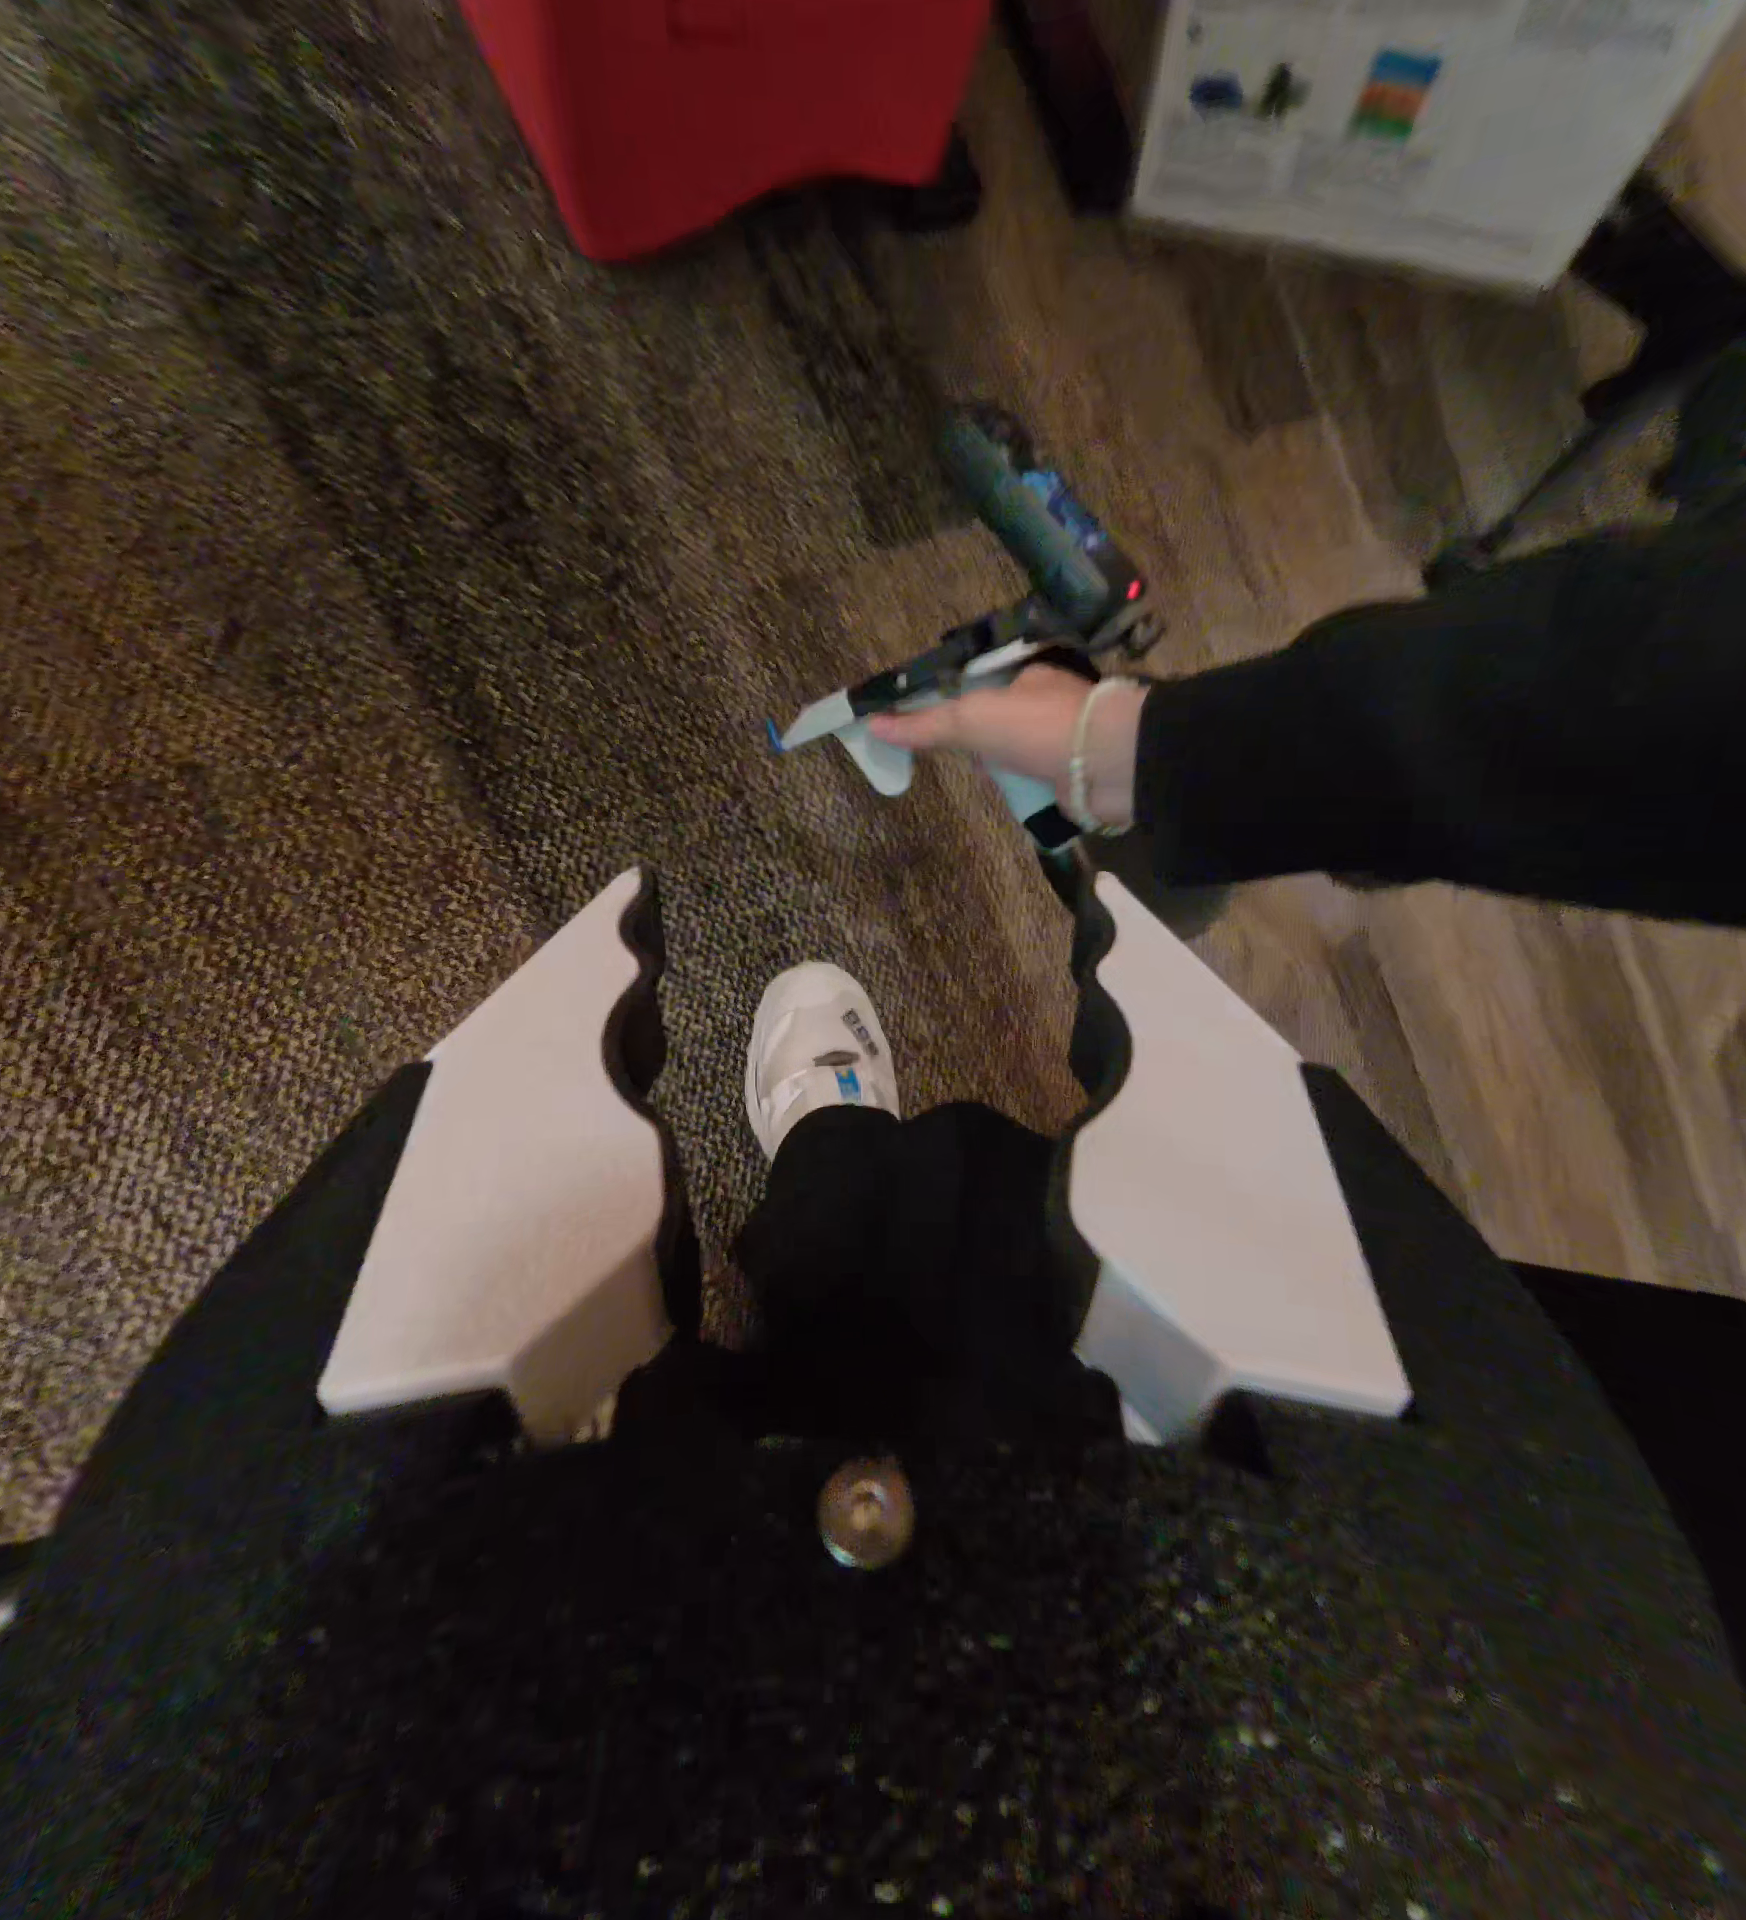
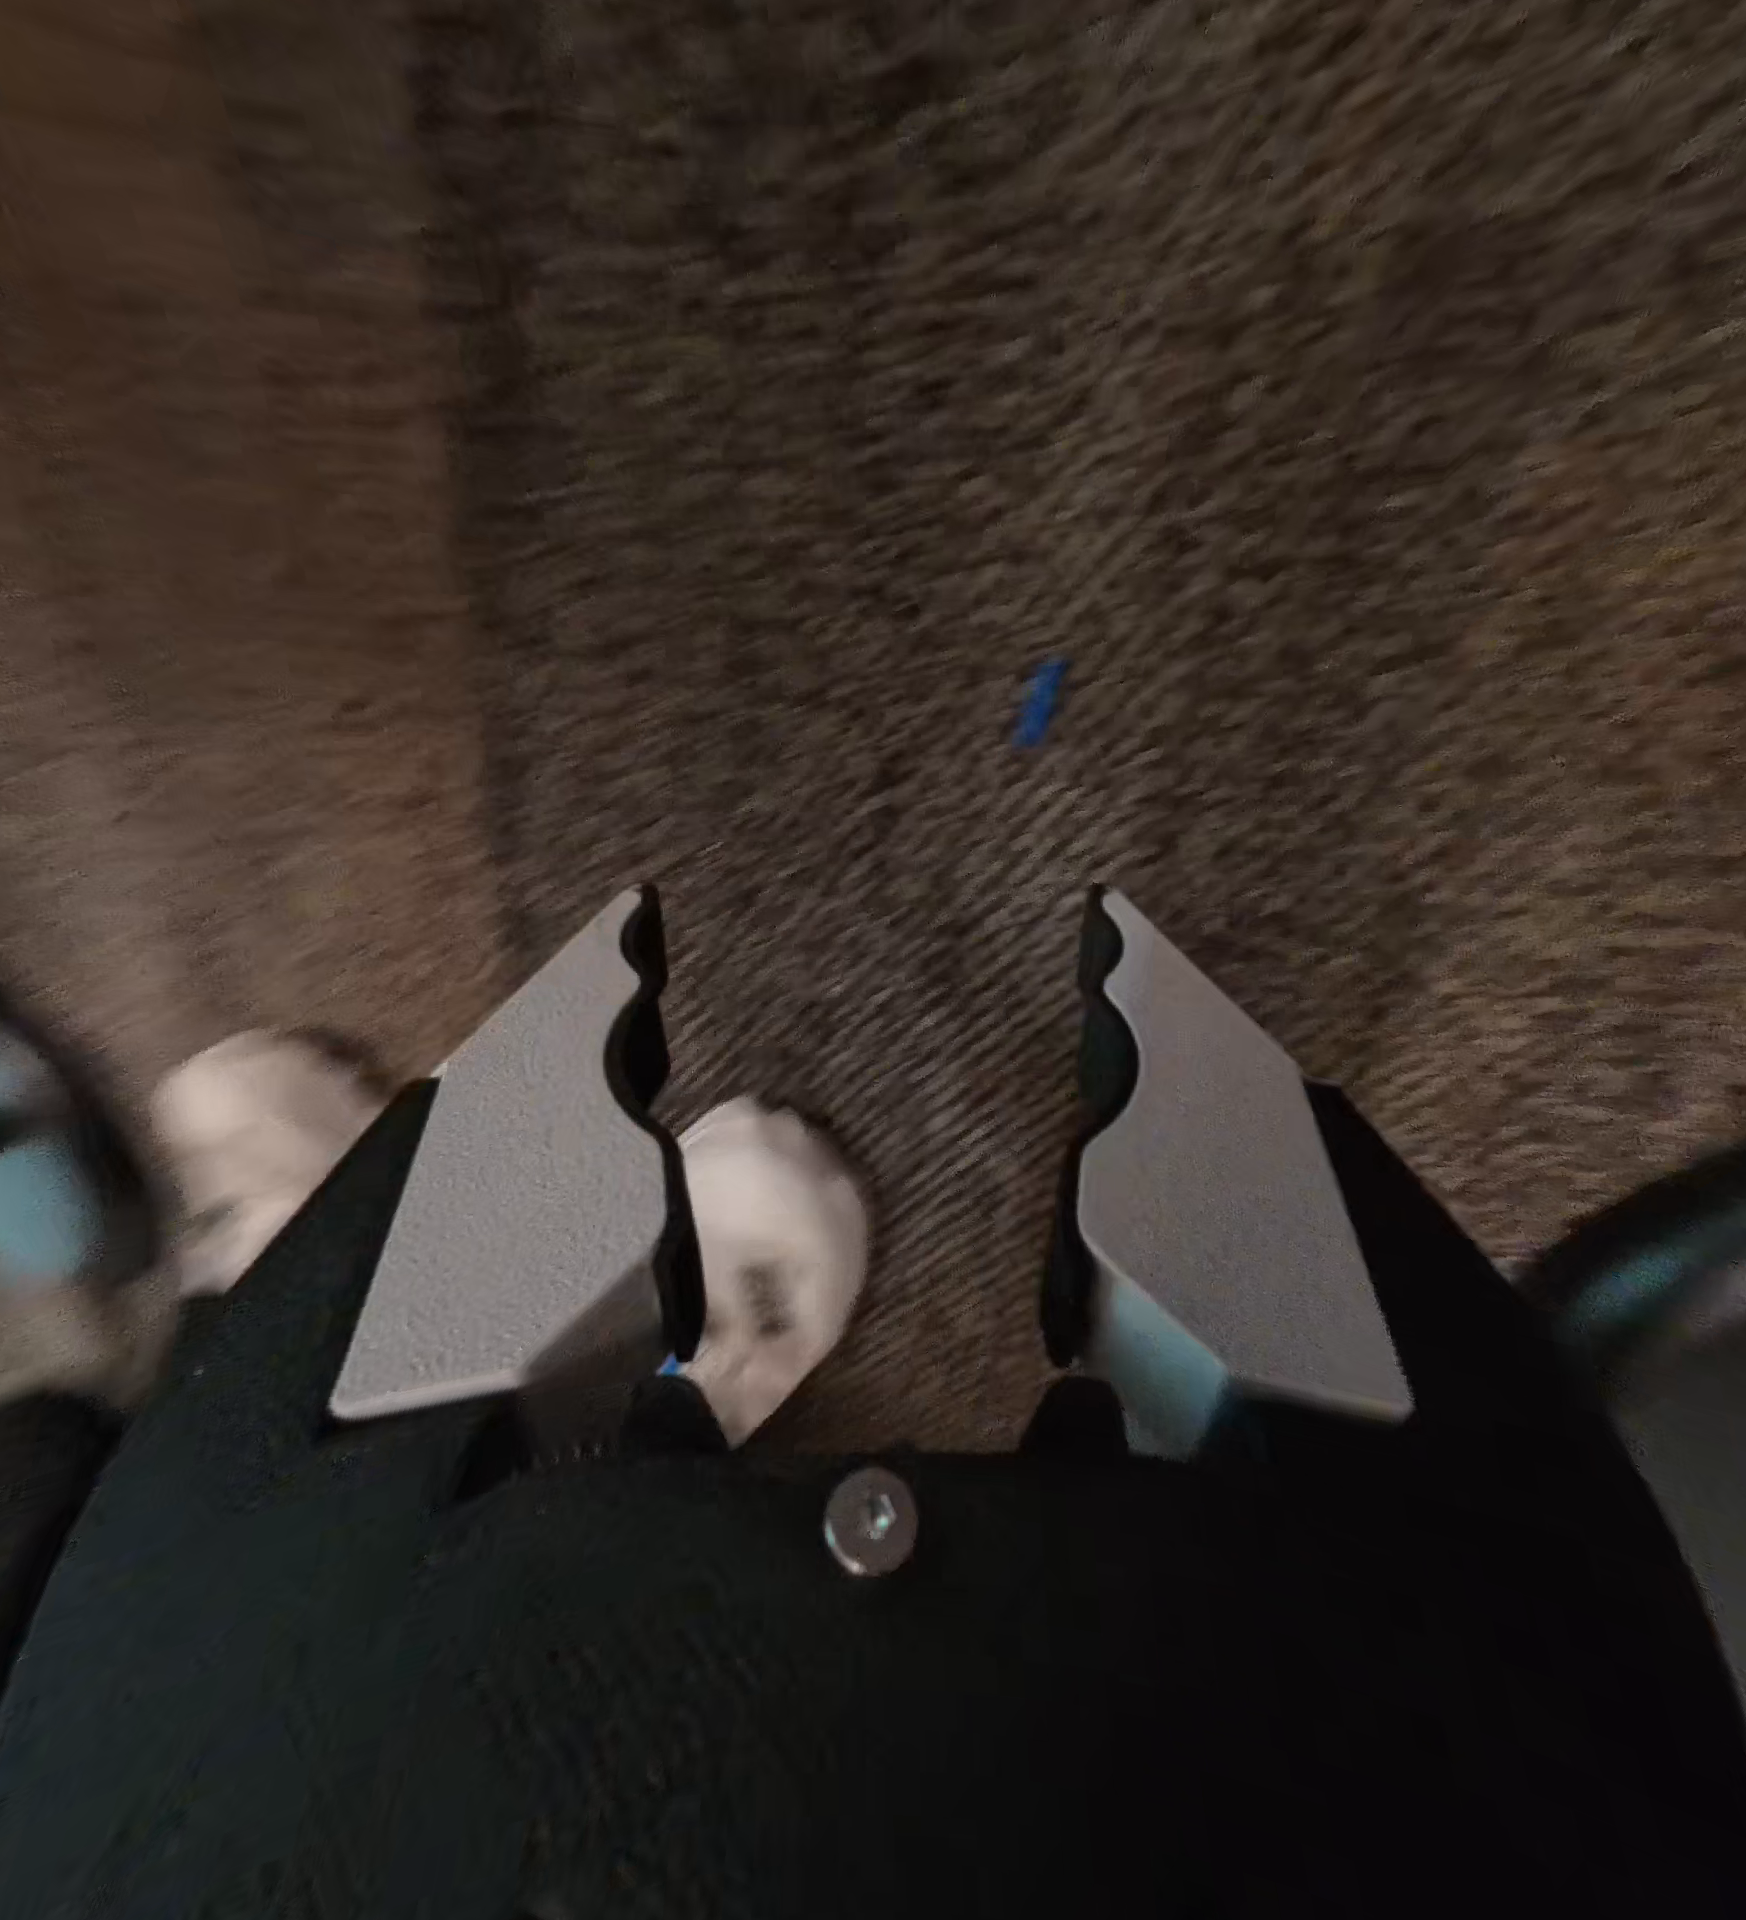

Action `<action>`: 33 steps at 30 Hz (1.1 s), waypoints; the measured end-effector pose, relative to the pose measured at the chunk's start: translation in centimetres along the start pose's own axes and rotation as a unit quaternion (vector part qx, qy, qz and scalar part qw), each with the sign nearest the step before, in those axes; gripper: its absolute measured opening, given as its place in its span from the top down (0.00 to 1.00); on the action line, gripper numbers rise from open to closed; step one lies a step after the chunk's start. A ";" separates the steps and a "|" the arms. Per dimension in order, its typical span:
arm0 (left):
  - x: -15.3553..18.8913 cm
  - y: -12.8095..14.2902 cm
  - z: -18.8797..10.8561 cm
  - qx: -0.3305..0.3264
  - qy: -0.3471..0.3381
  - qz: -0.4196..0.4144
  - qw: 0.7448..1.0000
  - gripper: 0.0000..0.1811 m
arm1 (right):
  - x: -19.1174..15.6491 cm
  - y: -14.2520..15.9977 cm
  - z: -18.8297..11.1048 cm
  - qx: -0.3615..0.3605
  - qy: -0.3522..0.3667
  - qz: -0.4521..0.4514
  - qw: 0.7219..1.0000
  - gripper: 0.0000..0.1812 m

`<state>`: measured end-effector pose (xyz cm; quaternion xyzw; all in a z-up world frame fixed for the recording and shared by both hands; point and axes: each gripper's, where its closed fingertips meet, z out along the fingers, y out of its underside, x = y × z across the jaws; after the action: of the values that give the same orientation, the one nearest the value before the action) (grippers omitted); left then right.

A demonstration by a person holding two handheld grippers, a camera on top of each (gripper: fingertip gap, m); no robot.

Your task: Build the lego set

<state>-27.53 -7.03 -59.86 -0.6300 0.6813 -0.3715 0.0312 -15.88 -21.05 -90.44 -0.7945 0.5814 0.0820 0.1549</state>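
Brown carpet [image 1: 225, 727] only, no bricks or model visible. Left gripper [image 1: 869, 904] and right gripper [image 2: 869, 904]: fingers wide, empty; build looks unstarted.

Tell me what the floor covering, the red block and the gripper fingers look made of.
Carpet: woven, speckled brown loop pile. Beside it, floor: wood-look planks, matte, possibly laminate. Red block: smooth, perhaps fabric or foam; blurred. Left gripper fingers: matte white, grainy, likely printed plastic.

Carpet [image 2: 1160, 416] around the small blue piece [image 2: 1038, 702] lies bare on all sides. Nearer than the piece: white shoe [image 2: 775, 1236]. In left wrist view, red block [image 1: 734, 114] and white box [image 1: 1399, 125] stand well beyond.
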 end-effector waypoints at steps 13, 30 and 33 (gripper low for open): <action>-3.1 -0.5 -16.0 0.248 -0.097 0.033 0.963 0.56 | 3.8 -1.2 9.4 0.157 0.155 -0.127 0.967 0.75; -3.3 0.7 -15.3 0.223 -0.089 0.017 0.971 0.56 | 4.6 0.4 8.8 0.147 0.180 -0.122 0.965 0.98; -3.2 -0.3 -15.9 0.232 -0.086 0.015 0.969 0.57 | 3.4 0.0 7.4 0.160 0.134 -0.116 0.971 0.98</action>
<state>-34.77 3.19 -49.59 -0.6247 0.5804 -0.4638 0.2406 -14.42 -21.57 -98.42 -0.8251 0.5064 -0.1379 0.2091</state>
